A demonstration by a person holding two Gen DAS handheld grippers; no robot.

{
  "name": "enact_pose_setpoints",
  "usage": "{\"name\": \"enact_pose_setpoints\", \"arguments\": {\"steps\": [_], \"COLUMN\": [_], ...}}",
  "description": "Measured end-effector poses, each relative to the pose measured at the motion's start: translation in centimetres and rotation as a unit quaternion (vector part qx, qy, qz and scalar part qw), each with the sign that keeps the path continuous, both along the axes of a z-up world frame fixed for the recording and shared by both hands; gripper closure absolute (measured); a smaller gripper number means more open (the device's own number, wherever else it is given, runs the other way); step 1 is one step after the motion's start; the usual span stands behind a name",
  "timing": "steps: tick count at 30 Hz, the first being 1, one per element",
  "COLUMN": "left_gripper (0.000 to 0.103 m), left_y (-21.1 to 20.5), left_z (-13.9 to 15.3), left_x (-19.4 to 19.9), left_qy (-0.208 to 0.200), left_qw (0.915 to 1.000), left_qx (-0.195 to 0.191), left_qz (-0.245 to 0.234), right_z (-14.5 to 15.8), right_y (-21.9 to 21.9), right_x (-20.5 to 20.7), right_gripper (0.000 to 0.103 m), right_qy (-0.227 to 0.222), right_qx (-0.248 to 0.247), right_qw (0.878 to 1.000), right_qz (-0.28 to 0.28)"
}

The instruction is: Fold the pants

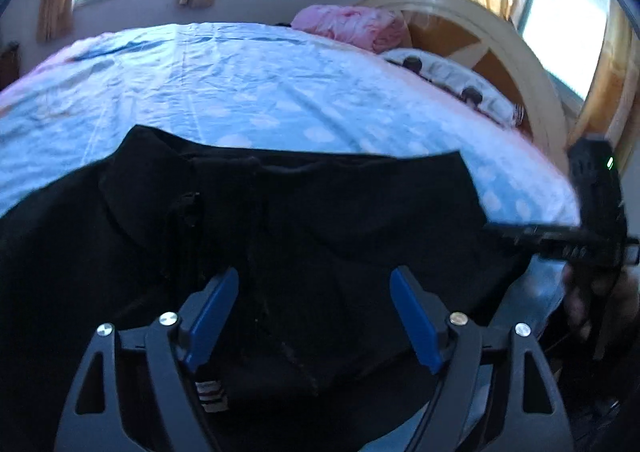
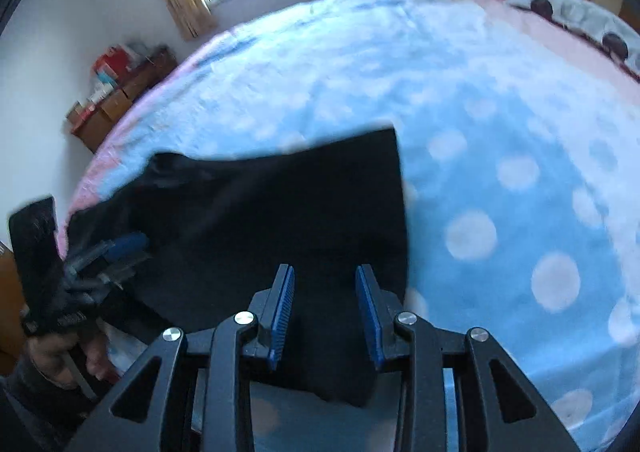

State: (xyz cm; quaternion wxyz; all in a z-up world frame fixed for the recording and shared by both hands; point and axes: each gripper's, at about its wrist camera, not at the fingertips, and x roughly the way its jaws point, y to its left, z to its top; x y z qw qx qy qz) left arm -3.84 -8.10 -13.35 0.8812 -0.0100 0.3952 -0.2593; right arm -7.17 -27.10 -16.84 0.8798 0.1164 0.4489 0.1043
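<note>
Two windows light the room; boxes sit stacked by the wall at far left, then the dotted blue bedspread with black pants spread near its front edge, pink bedding and a headboard far right. Pants' lower end is cut off, blurred. Left gripper angles down, jaws wide, empty; right gripper narrower, gripping nothing.

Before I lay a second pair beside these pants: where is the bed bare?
Bare: the dotted blue sheet right of the black pants, and the wide stretch beyond them up to the pink quilt and white pillow. Crowded: the near edge, where the pants lie under both grippers.
</note>
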Motion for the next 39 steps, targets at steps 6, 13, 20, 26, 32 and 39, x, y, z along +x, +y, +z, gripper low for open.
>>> {"name": "enact_pose_setpoints", "arguments": {"steps": [6, 13, 20, 26, 32, 39], "left_gripper": [0.018, 0.012, 0.012, 0.012, 0.012, 0.014], "left_y": [2.6, 13.5, 24.4, 32.4, 34.7, 33.5], "left_z": [2.3, 3.3, 3.8, 2.4, -0.6, -1.2], "left_x": [-1.7, -3.7, -5.4, -4.0, -0.9, -0.2], "left_qy": [-0.027, -0.039, -0.054, -0.017, 0.045, 0.058], "left_qw": [0.9992, 0.9887, 0.9621, 0.9533, 0.9609, 0.97], "left_qx": [-0.017, 0.004, 0.084, 0.073, 0.007, -0.018], "left_qz": [0.025, 0.145, 0.254, 0.293, 0.273, 0.236], "right_z": [2.0, 4.0, 3.0, 2.8, 2.5, 1.8], "right_y": [0.4, 6.7, 15.7, 19.3, 22.5, 23.5], "right_x": [0.1, -0.1, 0.9, 0.4, 0.4, 1.3], "right_gripper": [0.066, 0.063, 0.063, 0.063, 0.063, 0.063], "right_qy": [-0.02, -0.075, -0.07, -0.078, -0.075, -0.064], "right_qx": [-0.012, -0.034, -0.019, -0.016, -0.031, -0.035], "right_qw": [1.0, 0.994, 0.98, 0.97, 0.962, 0.965], "right_qz": [-0.005, 0.071, 0.187, 0.232, 0.262, 0.253]}}
